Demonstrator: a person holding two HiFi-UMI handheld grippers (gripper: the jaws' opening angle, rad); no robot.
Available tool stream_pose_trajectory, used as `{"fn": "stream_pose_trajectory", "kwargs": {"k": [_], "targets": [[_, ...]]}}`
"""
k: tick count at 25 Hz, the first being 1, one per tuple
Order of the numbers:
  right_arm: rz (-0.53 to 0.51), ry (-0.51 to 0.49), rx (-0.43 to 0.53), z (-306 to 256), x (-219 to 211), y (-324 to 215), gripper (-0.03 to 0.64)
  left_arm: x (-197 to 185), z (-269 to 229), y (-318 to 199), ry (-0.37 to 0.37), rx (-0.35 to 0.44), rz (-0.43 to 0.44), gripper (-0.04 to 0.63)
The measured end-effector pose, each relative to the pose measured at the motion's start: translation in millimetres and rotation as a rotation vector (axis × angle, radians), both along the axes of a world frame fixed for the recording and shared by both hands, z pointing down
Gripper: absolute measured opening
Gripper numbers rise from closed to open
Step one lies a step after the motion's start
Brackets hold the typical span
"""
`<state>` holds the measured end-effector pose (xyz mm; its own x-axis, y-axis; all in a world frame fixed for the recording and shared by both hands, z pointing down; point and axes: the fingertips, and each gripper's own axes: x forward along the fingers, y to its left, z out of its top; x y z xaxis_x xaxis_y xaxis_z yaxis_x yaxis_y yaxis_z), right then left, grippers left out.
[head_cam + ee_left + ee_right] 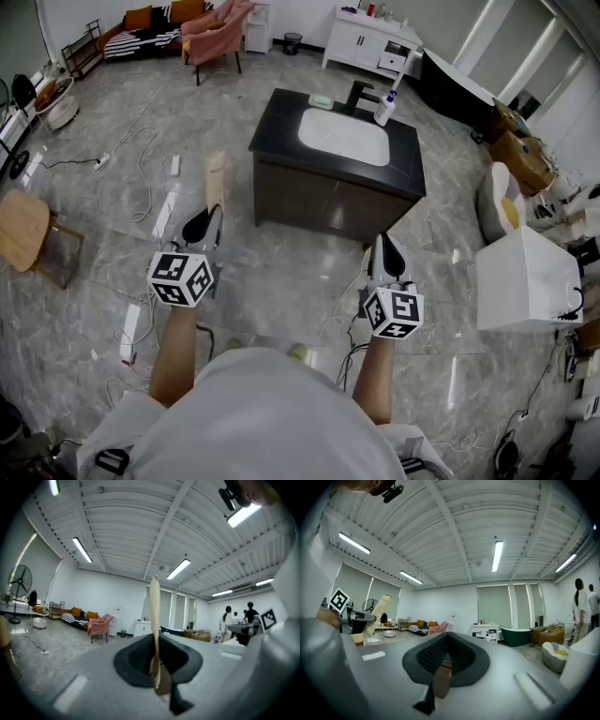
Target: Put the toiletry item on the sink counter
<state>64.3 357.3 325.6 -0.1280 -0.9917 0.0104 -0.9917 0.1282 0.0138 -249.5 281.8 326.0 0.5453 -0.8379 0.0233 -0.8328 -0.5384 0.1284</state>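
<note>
Left tongs (212, 217) clench a flat beige toiletry tube (216, 178), edge-on, label unreadable. Right tongs (383, 242) clenched together. Black sink bench (281, 122) at 12 o'clock; open grey floor (281, 272) between.

1. The tube (154, 616) shows only its thin edge between the left gripper's (156, 660) jaws, and its lower end is buried between them.
2. In the head view, the face of the tube reaching ahead of those jaws is too small to show any detail.
3. Far ahead of the jaws, the bottle (384, 108) on the sink counter (281, 117) is too small to identify.
4. The people (250, 613) well right of the jaws are tiny and blurred.
</note>
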Motion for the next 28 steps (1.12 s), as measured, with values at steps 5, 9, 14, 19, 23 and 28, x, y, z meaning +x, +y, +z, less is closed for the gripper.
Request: {"fn": "stream_pose_trajectory", "kwargs": {"k": [5, 9, 14, 19, 23, 28], "targets": [[0.0, -0.006, -0.004, 0, 2, 5, 0.003, 3, 0, 7, 0.001, -0.003, 0.001, 0.018], [-0.001, -0.006, -0.005, 2, 3, 6, 0.003, 4, -1, 8, 0.002, 0.001, 0.001, 0.018], [0.001, -0.011, 0.003, 0, 7, 5, 0.003, 9, -2, 8, -0.003, -0.001, 0.002, 0.018], [0.006, -0.004, 0.0, 4, 18, 8, 0.003, 24, 2, 13, -0.015, -0.011, 0.012, 0.018], [-0.01, -0.011, -0.01, 9, 29, 7, 0.003, 38, 4, 15, -0.023, -0.022, 0.003, 0.018], [-0.027, -0.034, -0.006, 11, 57, 4, 0.003, 62, 5, 19, -0.025, -0.021, -0.012, 0.018]]}}
